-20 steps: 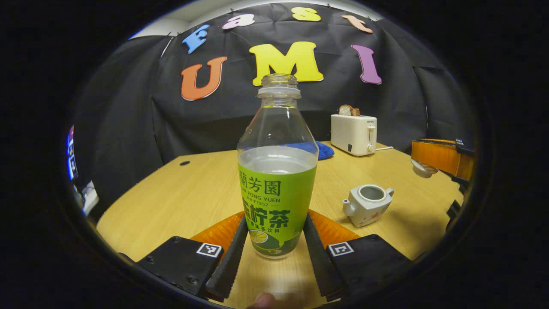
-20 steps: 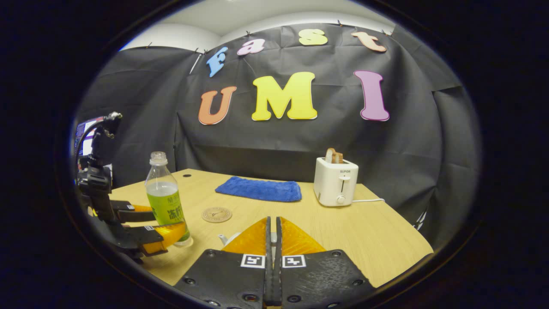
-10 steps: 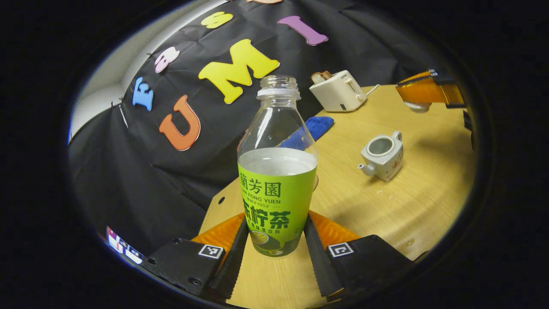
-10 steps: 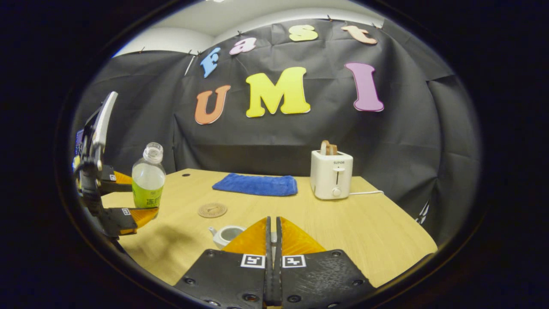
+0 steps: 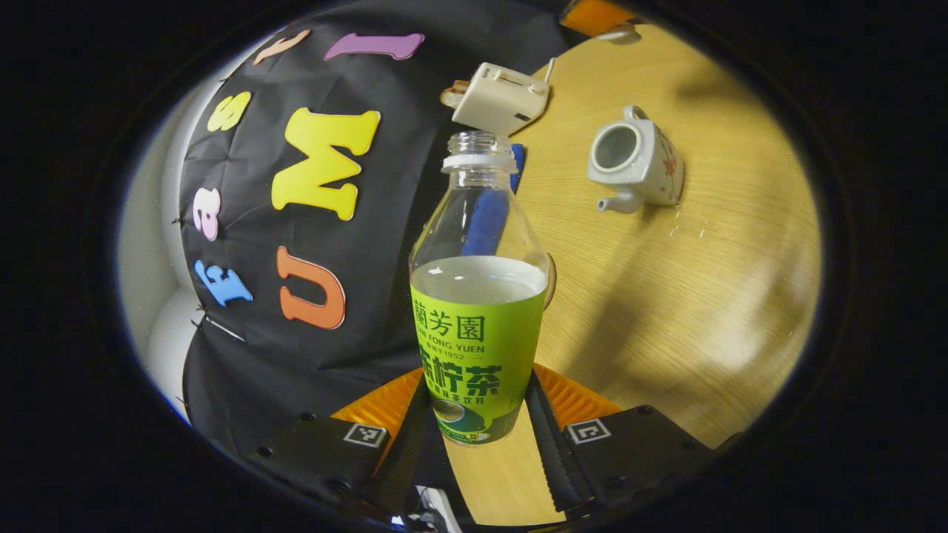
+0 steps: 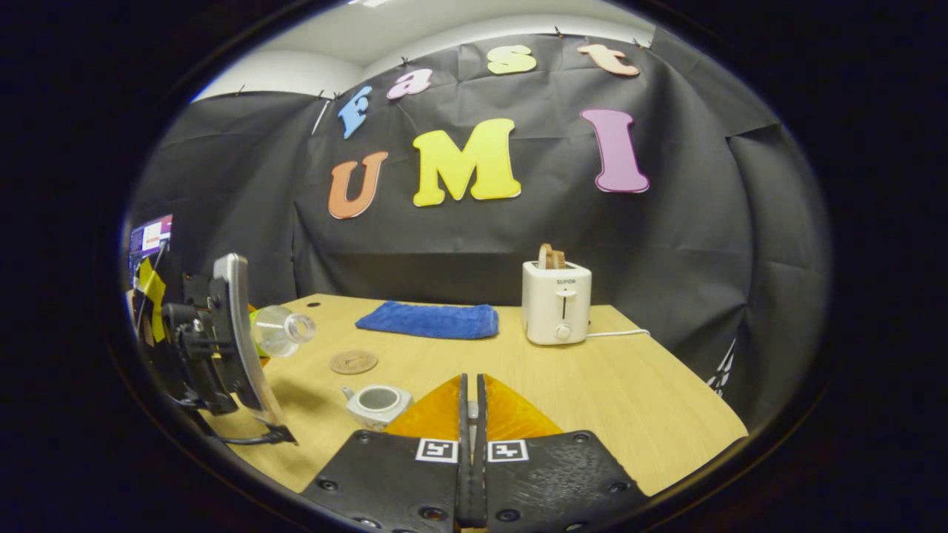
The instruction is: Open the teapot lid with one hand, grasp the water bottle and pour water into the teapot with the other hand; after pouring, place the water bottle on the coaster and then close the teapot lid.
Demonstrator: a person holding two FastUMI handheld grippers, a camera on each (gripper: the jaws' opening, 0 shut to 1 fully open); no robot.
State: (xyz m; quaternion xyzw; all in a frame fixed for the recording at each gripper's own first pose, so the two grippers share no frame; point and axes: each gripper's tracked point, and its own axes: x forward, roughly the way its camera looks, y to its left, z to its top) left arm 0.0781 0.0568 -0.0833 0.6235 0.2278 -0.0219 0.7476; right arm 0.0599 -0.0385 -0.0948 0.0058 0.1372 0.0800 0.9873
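My left gripper point(image 5: 474, 451) has both fingers pressed on the lower body of the clear plastic water bottle with the green label point(image 5: 478, 296), which I hold uncapped and tipped far over, its open neck aimed toward the small white ceramic teapot point(image 5: 635, 164) at about two o'clock in the left gripper view. In the right gripper view the bottle point(image 6: 281, 331) lies nearly level above the light wooden table point(image 6: 652, 414), at about nine o'clock. My right gripper point(image 6: 470, 437) has its fingers drawn together to a thin slit; I judge it pinches the teapot lid, though I cannot tell from that view. The teapot point(image 6: 378, 403) stands open just ahead at eleven o'clock, and the neck looks short of its mouth. The risk as I see it: water reaching the neck early would spill on the table; the mouth is small, so a fast tilt could overshoot; the smooth bottle, gripped low, could swivel. Farther off sit the round brown coaster point(image 6: 353, 362), the folded blue cloth point(image 6: 429, 320) and the white toaster point(image 6: 557, 302).
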